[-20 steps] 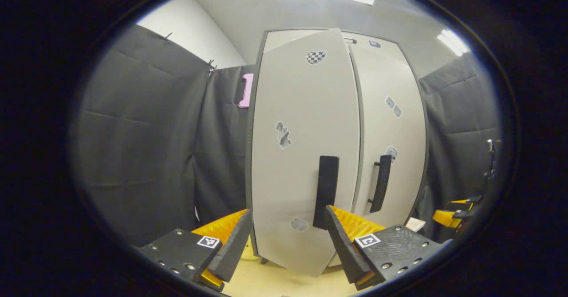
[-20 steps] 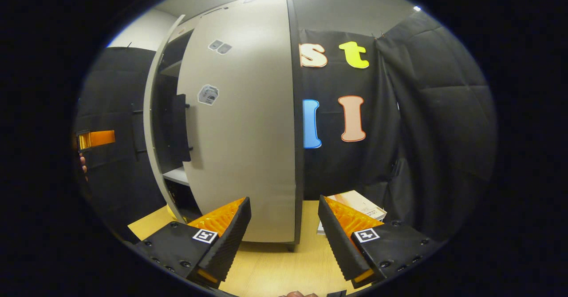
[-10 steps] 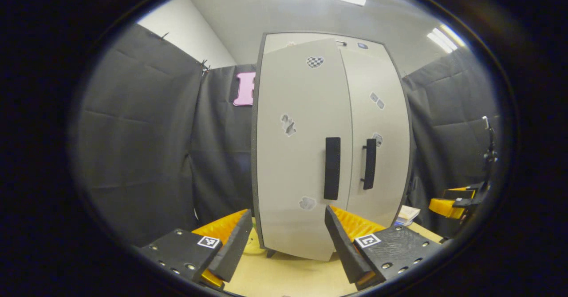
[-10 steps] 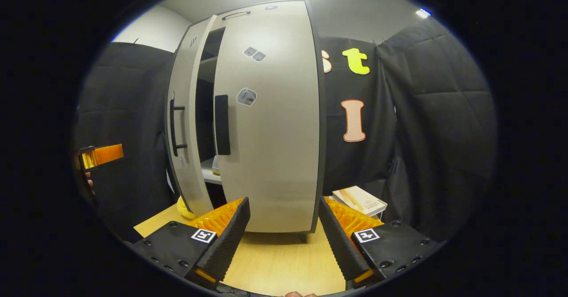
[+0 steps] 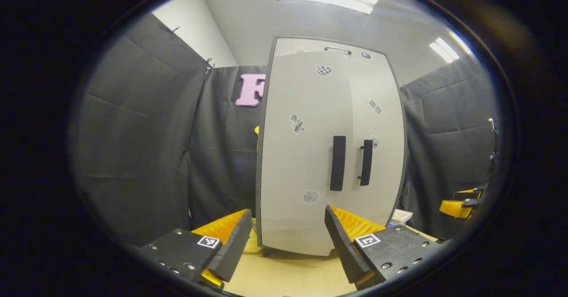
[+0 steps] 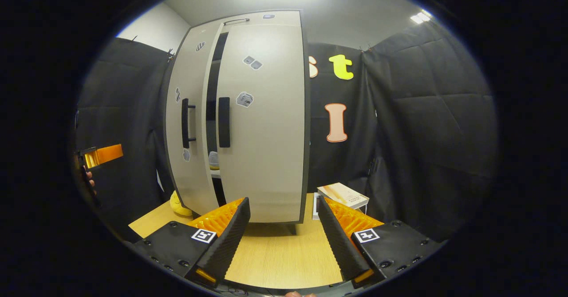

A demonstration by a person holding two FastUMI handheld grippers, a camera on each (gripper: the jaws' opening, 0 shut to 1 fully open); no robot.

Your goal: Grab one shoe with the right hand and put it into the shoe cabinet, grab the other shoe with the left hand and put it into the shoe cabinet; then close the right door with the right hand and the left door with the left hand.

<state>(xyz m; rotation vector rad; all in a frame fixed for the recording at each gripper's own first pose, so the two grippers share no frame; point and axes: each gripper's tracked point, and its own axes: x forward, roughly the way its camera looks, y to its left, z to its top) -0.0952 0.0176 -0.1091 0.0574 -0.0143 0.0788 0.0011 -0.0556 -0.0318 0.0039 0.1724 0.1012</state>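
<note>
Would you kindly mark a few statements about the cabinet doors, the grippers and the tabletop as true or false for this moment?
1. The left gripper has its fingers apart and holds nothing. True.
2. The right gripper is clamped on a door handle. False: it is open, back from the shoe cabinet, over the wooden table.
3. In the right gripper view a dark gap shows between the left door and the right door. True.
4. A book lies on the table to the right of the cabinet in that view. True.
5. Both shoes stand on the table in front of the cabinet. False: no shoe lies on the table there.
</note>
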